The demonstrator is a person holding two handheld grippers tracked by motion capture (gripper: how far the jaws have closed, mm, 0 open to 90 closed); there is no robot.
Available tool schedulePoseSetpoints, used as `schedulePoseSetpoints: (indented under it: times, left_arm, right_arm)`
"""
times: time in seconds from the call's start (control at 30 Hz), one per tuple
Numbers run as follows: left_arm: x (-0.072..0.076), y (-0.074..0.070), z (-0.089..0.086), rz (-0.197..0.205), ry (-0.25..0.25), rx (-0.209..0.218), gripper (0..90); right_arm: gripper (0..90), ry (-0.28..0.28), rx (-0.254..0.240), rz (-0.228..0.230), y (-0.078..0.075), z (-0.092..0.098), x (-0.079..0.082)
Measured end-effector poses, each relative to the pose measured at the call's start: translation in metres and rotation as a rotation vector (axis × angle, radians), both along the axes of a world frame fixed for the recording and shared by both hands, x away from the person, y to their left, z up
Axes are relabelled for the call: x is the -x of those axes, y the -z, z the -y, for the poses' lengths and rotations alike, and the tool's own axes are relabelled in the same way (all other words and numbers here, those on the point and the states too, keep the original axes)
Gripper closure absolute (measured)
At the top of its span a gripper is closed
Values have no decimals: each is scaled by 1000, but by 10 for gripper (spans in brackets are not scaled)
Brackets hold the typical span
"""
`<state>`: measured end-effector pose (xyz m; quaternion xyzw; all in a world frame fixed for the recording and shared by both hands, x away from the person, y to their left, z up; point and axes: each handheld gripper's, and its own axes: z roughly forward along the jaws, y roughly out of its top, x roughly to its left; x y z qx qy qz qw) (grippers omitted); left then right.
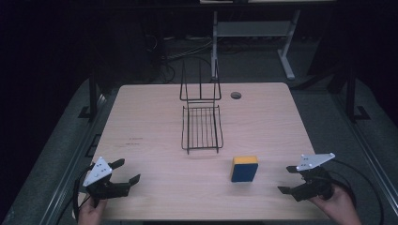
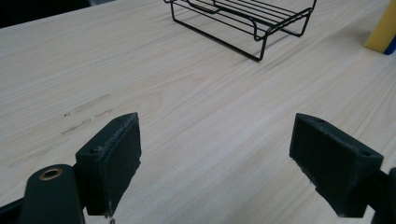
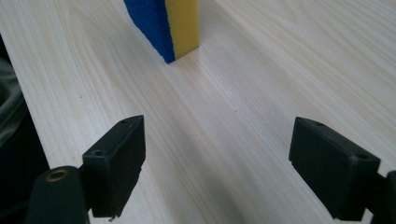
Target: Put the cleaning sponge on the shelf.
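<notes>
Table (image 1: 155, 122) pale matt wood grain – rack (image 1: 202, 126) thin black wire – sponge (image 1: 244, 168) blue-yellow foam

The left gripper (image 2: 215, 161) hangs wide open over the bare wooden table (image 2: 187, 107), a black wire rack (image 2: 243, 21) and a yellow-and-blue sponge (image 2: 383, 30) beyond.

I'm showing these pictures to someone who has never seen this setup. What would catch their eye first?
Probably the blue and yellow sponge, the one spot of colour, standing on edge on the pale wooden table toward its near right. Next, the black wire rack at the table's middle, its tall end farthest from the person. Then the left gripper and right gripper at the near corners, jaws spread and holding nothing.
</notes>
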<state>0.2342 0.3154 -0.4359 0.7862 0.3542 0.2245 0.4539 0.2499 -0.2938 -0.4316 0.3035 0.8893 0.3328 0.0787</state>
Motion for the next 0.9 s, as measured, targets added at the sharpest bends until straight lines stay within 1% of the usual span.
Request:
schedulePoseSetpoints:
  times: [0.1, 0.43, 0.6, 0.67, 0.7, 0.9]
  left_arm:
    - [0, 0, -1, 2, 0, -1, 161]
    - [0, -1, -1, 5, -2, 3, 161]
    - [0, -1, -1, 6, -3, 4, 161]
    - [0, -1, -1, 6, -3, 3, 161]
    - [0, -1, -1, 6, -2, 3, 161]
    - [-1, -1, -1, 5, -2, 4, 161]
  right_arm:
    - [181, -7, 6, 0, -2, -4, -2]
    - [183, -59, 34, -3, -6, -19, -12]
    - [183, -77, 39, -1, -9, -25, -15]
    - [183, -83, 41, -8, -9, -28, -16]
    - [183, -94, 46, -6, -10, -29, -17]
    - [183, -108, 55, -2, -15, -35, -21]
